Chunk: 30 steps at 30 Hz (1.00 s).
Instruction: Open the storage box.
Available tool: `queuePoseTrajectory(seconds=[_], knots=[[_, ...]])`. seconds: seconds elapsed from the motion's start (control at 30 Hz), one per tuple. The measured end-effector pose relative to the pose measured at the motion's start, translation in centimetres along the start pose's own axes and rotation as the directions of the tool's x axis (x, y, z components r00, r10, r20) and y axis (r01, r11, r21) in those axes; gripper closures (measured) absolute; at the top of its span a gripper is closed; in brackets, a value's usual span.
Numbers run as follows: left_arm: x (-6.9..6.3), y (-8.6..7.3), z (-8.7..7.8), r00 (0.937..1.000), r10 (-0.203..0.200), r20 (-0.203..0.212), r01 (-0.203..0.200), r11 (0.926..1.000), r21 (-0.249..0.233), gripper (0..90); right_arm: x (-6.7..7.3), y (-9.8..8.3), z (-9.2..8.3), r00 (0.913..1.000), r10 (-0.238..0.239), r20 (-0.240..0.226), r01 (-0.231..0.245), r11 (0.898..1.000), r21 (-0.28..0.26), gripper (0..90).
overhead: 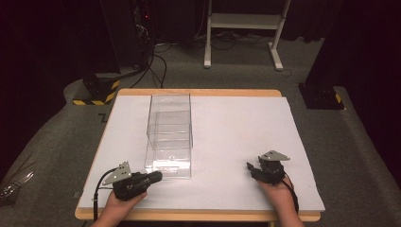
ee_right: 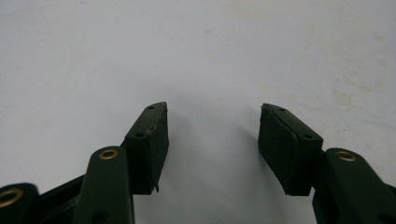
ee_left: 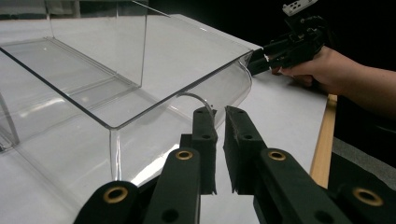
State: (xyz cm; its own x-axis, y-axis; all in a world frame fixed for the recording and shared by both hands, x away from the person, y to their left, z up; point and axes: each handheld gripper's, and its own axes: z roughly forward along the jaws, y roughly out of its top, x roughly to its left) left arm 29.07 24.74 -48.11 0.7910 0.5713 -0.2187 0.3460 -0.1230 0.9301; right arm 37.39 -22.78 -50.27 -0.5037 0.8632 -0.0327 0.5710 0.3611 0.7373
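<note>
The left gripper [overhead: 152, 178] lies low at the near left of the white surface [overhead: 236, 127], its jaws nearly closed with a thin gap between them and nothing held, pointing at the near end of the clear acrylic box [overhead: 169, 137]. In the left gripper view its tips [ee_left: 220, 140] sit just beside the front wall of the box [ee_left: 140, 88], near a half-round finger notch [ee_left: 198, 98] cut in that wall.

The box stands at the middle-left of the surface, long and open-topped, with inner partitions. It looks rigid, light and smooth, so probably slippery between flat pads and prone to scratching or cracking if squeezed hard. A thin wall edge or the notch seems the likeliest place to pinch.

The right gripper [overhead: 253, 169] rests at the near right, well apart from the box, jaws spread wide and empty [ee_right: 212, 140] over bare surface.
</note>
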Motion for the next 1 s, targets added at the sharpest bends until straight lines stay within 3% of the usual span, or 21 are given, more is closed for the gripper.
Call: queuePoseTrajectory(seconds=[0.53,1.0], knots=[[-0.58,-0.73,0.06,0.9998,-0.003,0.02,0.003,1.0,-0.008,83.6,0.01,0.0,-0.01,1.0,-0.002,-0.001,0.002,1.0,0.0,43.2],[-0.99,-0.78,-0.23,0.9994,0.031,0.017,-0.031,0.9995,0.002,83.7,-0.04,0.0,0.0,1.0,0.002,-0.005,-0.002,1.0,0.0,43.3]])
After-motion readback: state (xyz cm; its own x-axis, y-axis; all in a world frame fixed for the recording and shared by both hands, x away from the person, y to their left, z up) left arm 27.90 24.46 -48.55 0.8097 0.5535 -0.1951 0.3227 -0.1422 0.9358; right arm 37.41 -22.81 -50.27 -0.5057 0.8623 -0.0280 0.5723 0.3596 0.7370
